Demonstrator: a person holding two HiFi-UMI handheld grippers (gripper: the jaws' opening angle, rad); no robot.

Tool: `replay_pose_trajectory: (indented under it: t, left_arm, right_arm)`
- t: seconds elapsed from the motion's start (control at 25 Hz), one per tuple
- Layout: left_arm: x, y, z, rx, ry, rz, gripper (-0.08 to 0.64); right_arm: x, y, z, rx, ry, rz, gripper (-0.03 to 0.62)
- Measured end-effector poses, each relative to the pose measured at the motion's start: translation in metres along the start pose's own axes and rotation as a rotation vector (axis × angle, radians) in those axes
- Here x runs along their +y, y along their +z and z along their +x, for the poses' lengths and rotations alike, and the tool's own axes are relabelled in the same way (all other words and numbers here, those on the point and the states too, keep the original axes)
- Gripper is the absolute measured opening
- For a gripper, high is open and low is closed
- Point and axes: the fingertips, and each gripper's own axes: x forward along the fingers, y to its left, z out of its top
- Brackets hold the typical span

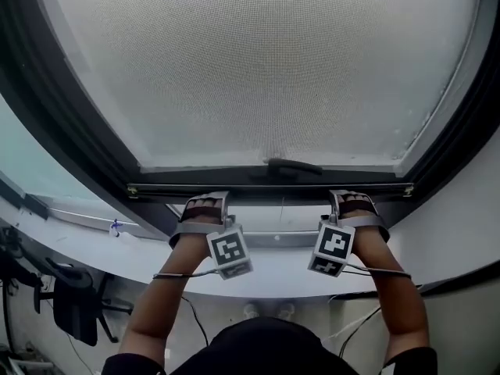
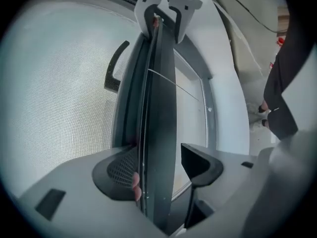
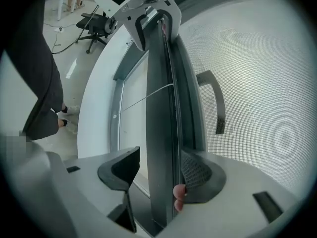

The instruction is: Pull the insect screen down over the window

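while the light, stiff screen bar is straddled by left gripper and right gripper, fingers open, spaced holds are judged best.

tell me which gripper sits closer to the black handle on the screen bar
The right gripper: the handle sits right of the middle of the bar, so the left gripper is farther from it.

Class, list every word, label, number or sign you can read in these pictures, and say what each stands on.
No readable words or numbers anywhere.
Left marker cube: black-and-white square pattern, no letters.
Right marker cube: the same kind of pattern, no letters.
Insect screen and its bottom bar: no print seen.
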Motion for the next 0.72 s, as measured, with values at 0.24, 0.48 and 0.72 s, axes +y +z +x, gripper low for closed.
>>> replay_pose_trajectory:
  t: [0.24, 0.48, 0.72]
  left_arm:
    - [-0.002, 0.001, -0.002, -0.021, -0.093, -0.033, 0.281]
    - [0.004, 0.0, 0.002, -0.014, -0.039, -0.025, 0.256]
    - [0.01, 0.001, 0.008, 0.005, 0.038, -0.016, 0.233]
  right_arm:
    - [0.001, -0.001, 0.002, -0.005, 0.048, -0.006, 0.267]
    - [-0.004, 0.0, 0.004, 0.01, 0.034, -0.01, 0.232]
    - [-0.012, 0.0, 0.008, 0.018, -0.038, -0.007, 0.216]
